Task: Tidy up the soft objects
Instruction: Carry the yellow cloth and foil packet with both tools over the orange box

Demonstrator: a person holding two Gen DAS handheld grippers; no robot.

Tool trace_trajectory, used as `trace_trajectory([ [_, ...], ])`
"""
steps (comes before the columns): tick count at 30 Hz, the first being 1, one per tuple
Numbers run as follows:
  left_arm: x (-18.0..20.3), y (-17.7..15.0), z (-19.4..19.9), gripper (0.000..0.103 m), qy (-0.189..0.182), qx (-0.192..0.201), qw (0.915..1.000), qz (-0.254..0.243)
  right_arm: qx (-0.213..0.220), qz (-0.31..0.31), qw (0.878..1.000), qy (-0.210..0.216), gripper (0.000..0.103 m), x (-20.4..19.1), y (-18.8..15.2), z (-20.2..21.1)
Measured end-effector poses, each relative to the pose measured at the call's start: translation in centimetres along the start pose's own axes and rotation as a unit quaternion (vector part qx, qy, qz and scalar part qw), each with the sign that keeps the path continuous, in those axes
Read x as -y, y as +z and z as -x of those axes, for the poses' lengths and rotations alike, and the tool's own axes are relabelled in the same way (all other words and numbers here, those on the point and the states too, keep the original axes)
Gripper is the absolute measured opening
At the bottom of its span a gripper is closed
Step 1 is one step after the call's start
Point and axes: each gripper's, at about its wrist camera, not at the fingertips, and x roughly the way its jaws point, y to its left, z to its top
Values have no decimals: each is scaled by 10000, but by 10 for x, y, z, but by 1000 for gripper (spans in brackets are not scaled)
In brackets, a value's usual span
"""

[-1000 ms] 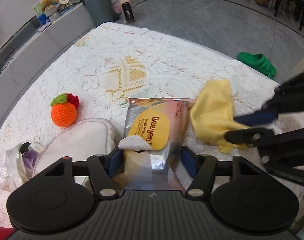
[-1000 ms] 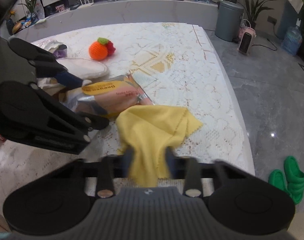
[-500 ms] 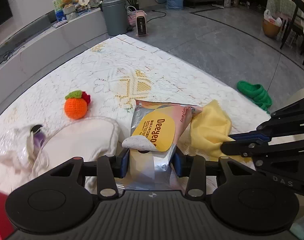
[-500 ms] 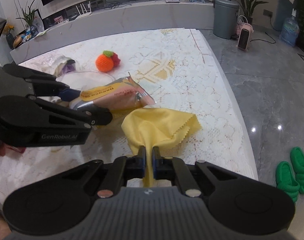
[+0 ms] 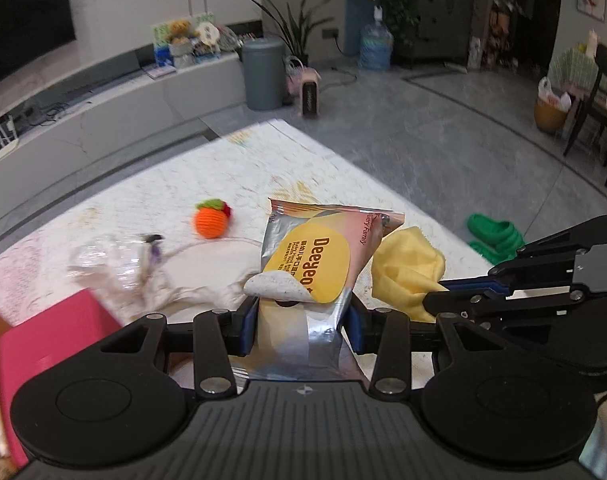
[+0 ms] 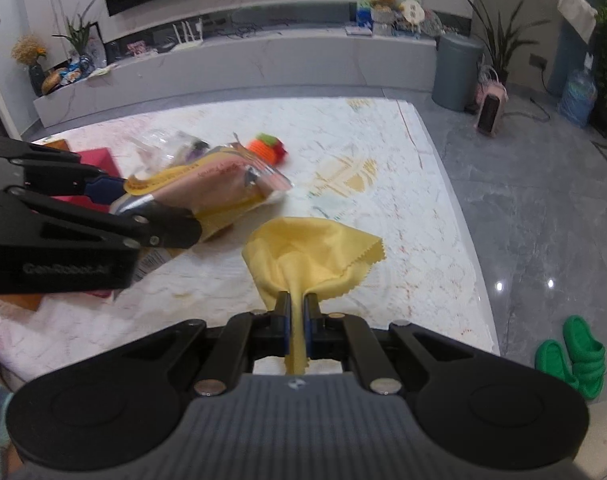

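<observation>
My left gripper is shut on a silver, pink and yellow snack packet and holds it above the white lace tablecloth. The packet also shows in the right wrist view. My right gripper is shut on a yellow cloth, which hangs bunched above the table; it also shows in the left wrist view. An orange crocheted fruit lies further back on the table.
A crumpled clear plastic bag and a white soft pad lie left of the packet. A pink box stands at the near left. Green slippers lie on the grey floor right of the table edge.
Both grippers have lifted: the packet and the yellow cloth have risen off the table. The right gripper closed on the cloth about a second ago. The pink box has come into view.
</observation>
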Motion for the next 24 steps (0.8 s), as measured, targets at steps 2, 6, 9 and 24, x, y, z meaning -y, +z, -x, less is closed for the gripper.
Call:
trace_trajectory([
  [2,-7,-2,17,48,60,52,10000,57,94,71,9999,12,4,-10,2,11],
  [6,-22,-11,50,49,247,150,9995,130,297,249,9992,90,4,-34,6,34],
  [9,-33,-20,70,49,368,211,9989,194,428,381,9982,175,4,-55,8,48],
  [24,-117,-64,153,49,1222,655,9871,804,853,1282,9850,783,4,-182,34,87],
])
